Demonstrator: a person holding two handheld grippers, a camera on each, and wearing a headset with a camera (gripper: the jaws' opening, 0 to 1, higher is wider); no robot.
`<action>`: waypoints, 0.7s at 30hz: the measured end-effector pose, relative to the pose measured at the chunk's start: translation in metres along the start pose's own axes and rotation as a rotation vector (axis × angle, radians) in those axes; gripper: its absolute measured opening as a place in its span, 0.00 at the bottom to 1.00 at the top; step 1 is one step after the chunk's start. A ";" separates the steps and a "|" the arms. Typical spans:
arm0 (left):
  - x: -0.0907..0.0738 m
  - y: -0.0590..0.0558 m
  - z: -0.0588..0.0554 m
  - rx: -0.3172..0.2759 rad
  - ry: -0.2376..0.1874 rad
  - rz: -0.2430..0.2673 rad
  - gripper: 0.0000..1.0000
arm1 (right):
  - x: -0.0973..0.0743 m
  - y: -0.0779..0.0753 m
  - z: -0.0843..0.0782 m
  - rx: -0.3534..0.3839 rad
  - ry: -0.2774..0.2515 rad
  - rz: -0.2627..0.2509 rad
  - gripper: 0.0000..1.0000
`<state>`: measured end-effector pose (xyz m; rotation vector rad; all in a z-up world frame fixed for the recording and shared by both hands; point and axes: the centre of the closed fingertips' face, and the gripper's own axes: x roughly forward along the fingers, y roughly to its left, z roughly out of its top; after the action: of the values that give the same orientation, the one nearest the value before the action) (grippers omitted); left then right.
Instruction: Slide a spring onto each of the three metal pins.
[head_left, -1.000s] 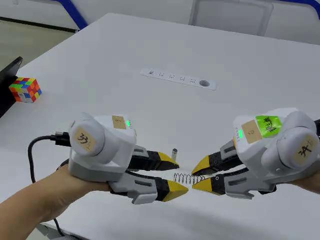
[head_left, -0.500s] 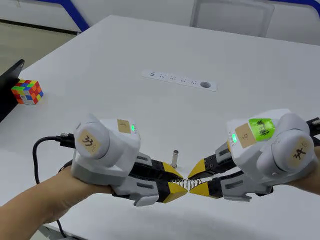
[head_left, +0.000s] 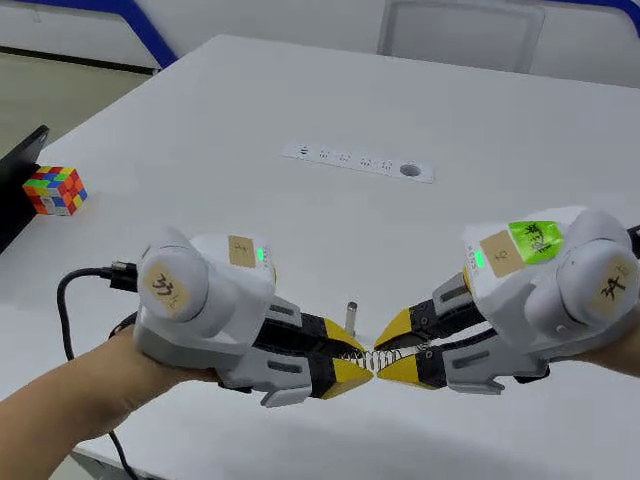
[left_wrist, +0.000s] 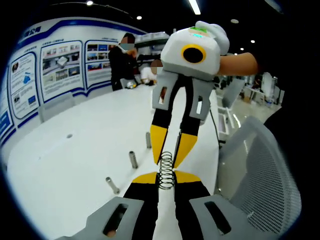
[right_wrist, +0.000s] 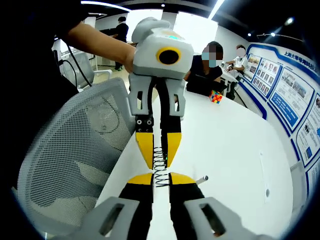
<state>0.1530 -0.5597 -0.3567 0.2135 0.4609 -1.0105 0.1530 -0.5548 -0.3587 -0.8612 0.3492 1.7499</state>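
A small metal spring (head_left: 368, 357) hangs level just above the white table (head_left: 300, 220), stretched between both grippers' yellow tips. My left gripper (head_left: 352, 362) is shut on its left end and my right gripper (head_left: 385, 352) is shut on its right end. In the left gripper view the spring (left_wrist: 166, 167) runs from my own tips (left_wrist: 165, 178) up to the right gripper (left_wrist: 169, 160). Three upright metal pins (left_wrist: 133, 159) stand bare on the table to its left. One pin (head_left: 350, 312) stands just behind the spring. The right gripper view has the spring (right_wrist: 159, 167) and a pin (right_wrist: 201, 179).
A power strip (head_left: 357, 160) lies mid-table and a colour cube (head_left: 55, 190) sits at the left edge. A black cable (head_left: 75, 290) trails from the left gripper. A grey mesh chair (right_wrist: 75, 145) stands at the table's near side. People stand in the background.
The left gripper, open a second ago, has closed on the spring's free end. The two grippers have come closer together, tip to tip. The right gripper kept its hold.
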 end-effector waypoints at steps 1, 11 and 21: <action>-0.001 0.000 0.000 0.002 0.003 0.001 0.10 | 0.000 -0.001 -0.002 0.004 0.004 -0.002 0.12; -0.006 0.000 0.007 -0.024 -0.034 -0.015 0.10 | -0.002 -0.003 -0.001 0.100 -0.066 -0.002 0.12; -0.007 -0.002 0.006 -0.013 -0.022 -0.032 0.10 | -0.010 -0.003 0.008 0.133 -0.135 0.021 0.11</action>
<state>0.1497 -0.5579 -0.3486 0.1840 0.4522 -1.0396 0.1540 -0.5555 -0.3459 -0.6433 0.3813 1.7730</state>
